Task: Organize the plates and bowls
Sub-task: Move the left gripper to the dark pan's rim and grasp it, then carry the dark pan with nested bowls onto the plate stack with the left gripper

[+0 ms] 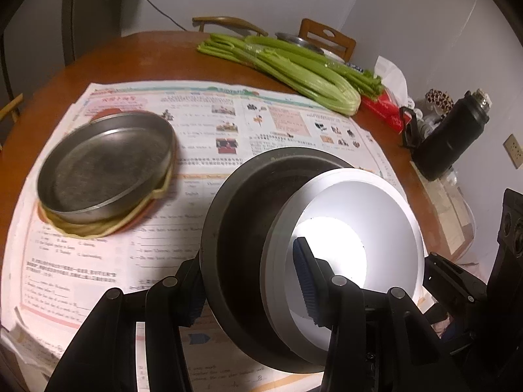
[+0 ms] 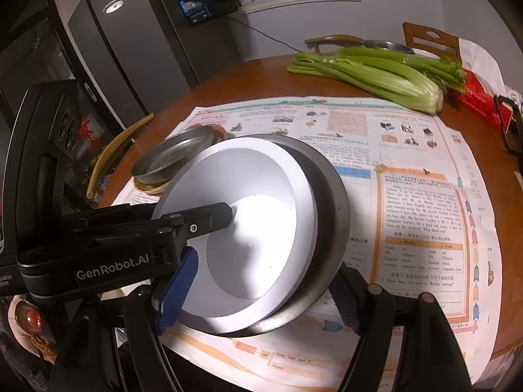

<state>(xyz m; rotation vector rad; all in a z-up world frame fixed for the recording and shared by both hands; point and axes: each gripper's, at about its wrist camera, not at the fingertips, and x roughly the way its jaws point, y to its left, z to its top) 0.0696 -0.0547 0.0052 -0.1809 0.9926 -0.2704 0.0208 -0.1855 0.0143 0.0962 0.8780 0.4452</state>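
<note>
A white bowl [image 1: 359,215] sits nested inside a dark metal bowl [image 1: 242,215], both tilted and held above the newspaper. My left gripper [image 1: 251,294] is shut on the two bowls' near walls, one blue pad inside the white bowl, the other outside the metal bowl. In the right wrist view the white bowl [image 2: 261,196] lies in the metal bowl [image 2: 330,202], and my right gripper [image 2: 261,300] is open around their near rim. A shallow metal plate [image 1: 108,166] rests on stacked red and yellow plates at the left; it also shows in the right wrist view [image 2: 173,153].
Newspaper [image 1: 261,121] covers the round wooden table [image 1: 157,52]. Celery [image 1: 294,68] lies at the back, with a red packet [image 1: 382,107] and a black bottle [image 1: 451,134] at the right. Chairs [image 1: 327,37] stand behind. A fridge [image 2: 130,52] stands at the left.
</note>
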